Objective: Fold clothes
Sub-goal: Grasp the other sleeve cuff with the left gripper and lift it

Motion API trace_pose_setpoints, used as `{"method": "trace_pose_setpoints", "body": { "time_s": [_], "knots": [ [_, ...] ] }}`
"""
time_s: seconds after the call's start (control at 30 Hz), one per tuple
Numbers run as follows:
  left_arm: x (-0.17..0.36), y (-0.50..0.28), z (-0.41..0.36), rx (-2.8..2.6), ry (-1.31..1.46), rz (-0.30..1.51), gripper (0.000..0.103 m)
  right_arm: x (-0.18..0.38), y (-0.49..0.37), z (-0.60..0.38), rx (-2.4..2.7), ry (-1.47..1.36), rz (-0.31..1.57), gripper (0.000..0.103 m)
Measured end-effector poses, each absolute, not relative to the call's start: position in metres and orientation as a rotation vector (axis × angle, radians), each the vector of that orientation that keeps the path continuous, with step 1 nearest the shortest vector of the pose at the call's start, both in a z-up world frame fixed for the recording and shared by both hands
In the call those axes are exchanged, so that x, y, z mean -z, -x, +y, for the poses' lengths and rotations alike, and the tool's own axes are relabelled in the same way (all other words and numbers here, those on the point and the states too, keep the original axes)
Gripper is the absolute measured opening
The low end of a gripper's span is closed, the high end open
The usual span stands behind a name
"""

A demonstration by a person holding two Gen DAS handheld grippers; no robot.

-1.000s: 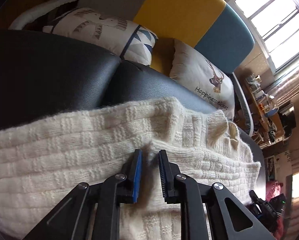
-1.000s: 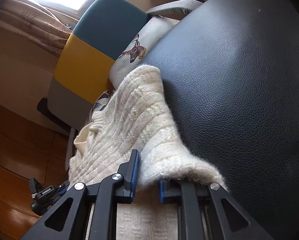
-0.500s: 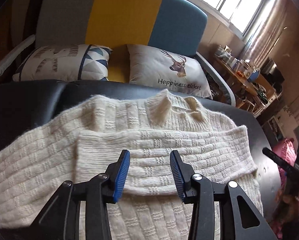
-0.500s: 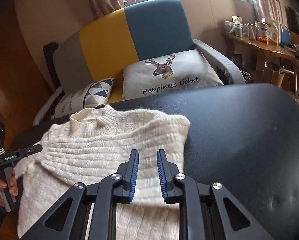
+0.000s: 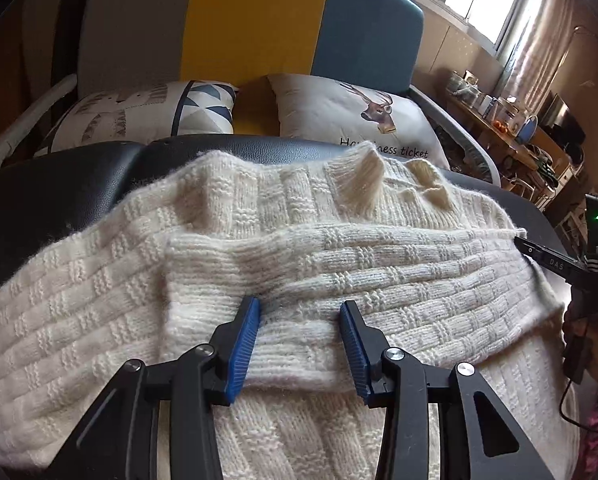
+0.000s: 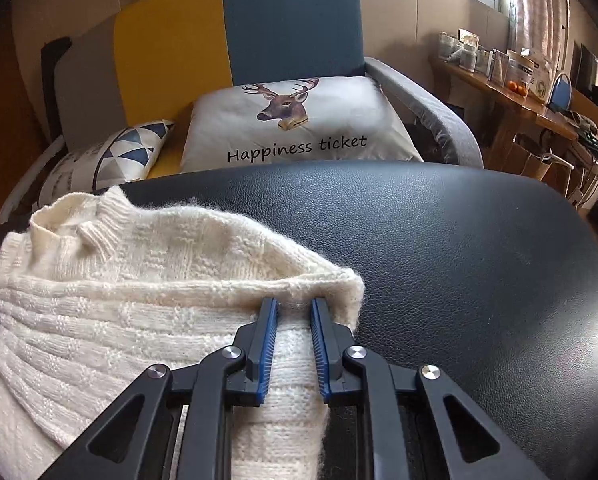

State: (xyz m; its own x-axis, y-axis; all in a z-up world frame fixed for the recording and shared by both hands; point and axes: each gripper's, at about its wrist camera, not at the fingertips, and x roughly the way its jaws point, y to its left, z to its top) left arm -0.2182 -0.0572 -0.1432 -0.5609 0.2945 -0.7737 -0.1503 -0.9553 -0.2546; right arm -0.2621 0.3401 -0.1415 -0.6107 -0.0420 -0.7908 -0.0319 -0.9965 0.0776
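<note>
A cream knit sweater lies spread on the black pad, covering its left part and leaving its right part bare. The collar points at the pad's far edge, toward the sofa. One sleeve is laid across the chest, along the pad's width.

The left gripper hangs over the sleeve's near edge with its jaws well apart. The knit lies under and between them, but the pads do not press on it.

The right gripper is at the sweater's folded rim, where the knit meets the bare pad. Its jaws are narrow and closing, and the rim looks bunched between the tips, so it appears pinched.

The sweater looks thick, soft and fairly heavy for a garment. It has no stiffness and will sag and stretch wherever it hangs free. The fuzzy yarn should grip the ribbed pads well. It may also cling to itself, and the pad's leathery surface may drag at it, so lifting is likely safer than sliding.

Good holds are likely the doubled edges: the folded rim, the cuff end, the hem. A pinch should take both layers, since a single layer would pull away and spoil the fold. With two holds set wide apart, the span between them should stay straight.
</note>
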Motion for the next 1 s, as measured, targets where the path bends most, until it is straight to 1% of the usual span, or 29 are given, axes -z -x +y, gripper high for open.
{"method": "trace_pose_setpoints", "body": {
  "time_s": [0.13, 0.17, 0.3, 0.33, 0.43, 0.47, 0.5, 0.53, 0.6, 0.67, 0.77, 0.83, 0.9, 0.93, 1.0],
  "knots": [
    [0.131, 0.218, -0.072, -2.549, 1.327, -0.423, 0.043, 0.129, 0.259, 0.35, 2.759, -1.409, -0.245, 0.018],
    [0.126, 0.214, -0.076, -2.554, 1.311, -0.459, 0.044, 0.123, 0.252, 0.349, 2.762, -1.391, -0.246, 0.018],
    [0.112, 0.186, -0.087, -2.552, 1.257, -0.521, 0.046, 0.099, 0.22, 0.343, 2.748, -1.314, -0.249, 0.018],
    [0.113, 0.176, -0.096, -2.544, 1.264, -0.564, 0.047, 0.095, 0.21, 0.34, 2.732, -1.3, -0.258, 0.018],
    [0.117, 0.146, -0.126, -2.514, 1.29, -0.709, 0.047, 0.089, 0.177, 0.326, 2.642, -1.261, -0.363, 0.018],
    [0.119, 0.136, -0.137, -2.502, 1.298, -0.757, 0.047, 0.088, 0.165, 0.321, 2.606, -1.248, -0.405, 0.023],
    [0.123, 0.124, -0.156, -2.472, 1.306, -0.871, 0.047, 0.09, 0.153, 0.313, 2.544, -1.24, -0.474, 0.028],
    [0.13, 0.11, -0.179, -2.432, 1.306, -1.014, 0.047, 0.094, 0.141, 0.305, 2.473, -1.246, -0.536, 0.031],
    [0.141, 0.079, -0.232, -2.398, 1.278, -1.308, 0.049, 0.108, 0.121, 0.287, 2.35, -1.252, -0.646, 0.031],
    [0.149, 0.047, -0.287, -2.413, 1.235, -1.54, 0.049, 0.122, 0.105, 0.265, 2.281, -1.267, -0.695, 0.031],
    [0.151, 0.002, -0.356, -2.52, 1.189, -1.728, 0.049, 0.14, 0.087, 0.237, 2.209, -1.271, -0.746, 0.031],
    [0.15, -0.026, -0.395, -2.586, 1.142, -1.836, 0.05, 0.147, 0.078, 0.225, 2.202, -1.281, -0.741, 0.031],
    [0.15, -0.049, -0.43, -2.631, 1.1, -1.963, 0.05, 0.149, 0.075, 0.219, 2.217, -1.27, -0.749, 0.031],
    [0.152, -0.057, -0.444, -2.639, 1.069, -2.016, 0.053, 0.149, 0.074, 0.218, 2.223, -1.269, -0.758, 0.031],
    [0.157, -0.066, -0.468, -2.627, 1.044, -2.12, 0.053, 0.15, 0.075, 0.219, 2.221, -1.286, -0.791, 0.031]
  ]
}}
